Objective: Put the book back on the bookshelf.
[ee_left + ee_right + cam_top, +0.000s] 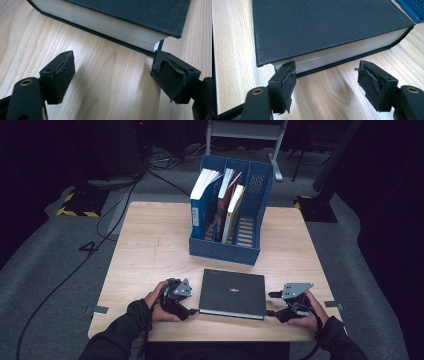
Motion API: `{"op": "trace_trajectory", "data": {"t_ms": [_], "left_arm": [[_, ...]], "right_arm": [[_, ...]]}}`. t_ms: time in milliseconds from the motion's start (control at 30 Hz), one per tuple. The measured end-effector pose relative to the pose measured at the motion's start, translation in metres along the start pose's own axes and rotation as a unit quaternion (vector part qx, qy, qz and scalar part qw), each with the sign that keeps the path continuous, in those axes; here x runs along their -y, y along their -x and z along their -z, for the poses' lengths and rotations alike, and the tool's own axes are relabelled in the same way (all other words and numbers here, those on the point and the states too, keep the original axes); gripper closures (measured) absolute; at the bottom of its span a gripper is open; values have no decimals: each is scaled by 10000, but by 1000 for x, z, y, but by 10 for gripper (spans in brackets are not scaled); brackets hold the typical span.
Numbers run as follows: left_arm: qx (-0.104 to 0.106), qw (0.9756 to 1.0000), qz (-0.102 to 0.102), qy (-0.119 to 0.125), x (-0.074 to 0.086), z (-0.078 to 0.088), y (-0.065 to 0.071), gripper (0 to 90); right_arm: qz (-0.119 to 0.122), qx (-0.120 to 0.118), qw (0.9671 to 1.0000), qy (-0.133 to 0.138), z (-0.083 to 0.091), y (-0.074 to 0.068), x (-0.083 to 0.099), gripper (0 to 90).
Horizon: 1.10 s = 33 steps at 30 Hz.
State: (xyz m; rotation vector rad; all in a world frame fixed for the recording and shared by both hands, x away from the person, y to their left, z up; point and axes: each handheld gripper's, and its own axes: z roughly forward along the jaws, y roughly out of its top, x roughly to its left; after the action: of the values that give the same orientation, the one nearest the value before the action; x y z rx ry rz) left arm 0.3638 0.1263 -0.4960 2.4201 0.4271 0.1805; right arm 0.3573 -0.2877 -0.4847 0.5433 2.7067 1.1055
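A light wooden table [150, 245] takes up the centre of the high view, standing on grey floor with dark surroundings at the frame edges. Cables [75, 265] run across the floor at the left of the frame.

In the upper middle of the table stands a blue file rack [255, 215] with three compartments open toward the top. The left compartment holds a blue book [201, 207]; the middle one holds two upright books [230, 205] leaning together; the right compartment shows its slotted floor.

Below the rack, in the lower centre of the frame, a black hardcover book [232, 292] lies flat, cover up, apart from the rack. Its white page edges appear along the top of the left gripper view [100, 23] and across the middle of the right gripper view [342, 53].

The left gripper [187, 306], held in the hand at the lower left, sits just beside the book's left edge. Its jaws are spread with only bare table between them [112, 77]; one pad lies close to the book's corner.

The right gripper [273, 304], at the lower right, sits just beside the book's right edge. Its jaws are likewise spread [325, 82], pinching nothing; one pad is right at the page edge.
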Motion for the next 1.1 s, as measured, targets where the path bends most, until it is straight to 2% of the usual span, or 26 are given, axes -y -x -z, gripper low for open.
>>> {"op": "trace_trajectory", "data": {"t_ms": [167,233,333,467,500,567,600,667,700,733,800,833,900,967,1033,1100], "left_arm": [[-20,10000,-64,-67,1,5,-3,207],[78,9999,-51,75,0,10,-2,213],[73,9995,-76,302,-6,20,4,194],[147,9972,-171,709,-21,33,18,195],[147,9972,-171,709,-21,33,18,195],[76,9964,-268,801,-31,36,26,194],[98,9953,-355,893,-41,36,33,191],[166,9945,-424,942,-49,34,39,192],[229,9942,-473,943,-54,32,44,192],[158,9943,-564,889,-59,29,48,192],[102,9946,-618,825,-65,25,54,192],[136,9944,-655,813,-68,23,56,192],[-21,9948,-736,702,-78,15,62,208],[-95,9959,-704,563,-86,6,66,219],[-126,9956,-767,524,-90,-1,67,207],[-219,9961,-712,479,-93,-5,68,210]], "right_arm": [[-48,43,9998,191,2,0,-4,317],[-6,62,9998,167,2,0,-5,316],[-32,87,9997,225,2,0,-5,313],[-66,119,9993,352,5,0,-7,311],[-66,119,9993,352,5,0,-7,311],[-83,115,9992,365,5,0,-8,309],[-80,125,9992,367,5,0,-8,306],[-75,145,9990,418,5,0,-9,307],[-83,156,9989,427,6,0,-10,308],[-96,156,9989,436,6,0,-10,310],[-92,160,9988,464,5,-1,-11,310],[-83,165,9988,461,5,-1,-12,310],[-52,184,9987,472,5,-1,-14,311],[-58,225,9983,528,6,-2,-16,312],[-78,230,9981,568,6,-2,-16,308],[-58,252,9981,552,6,-2,-16,307]]}}
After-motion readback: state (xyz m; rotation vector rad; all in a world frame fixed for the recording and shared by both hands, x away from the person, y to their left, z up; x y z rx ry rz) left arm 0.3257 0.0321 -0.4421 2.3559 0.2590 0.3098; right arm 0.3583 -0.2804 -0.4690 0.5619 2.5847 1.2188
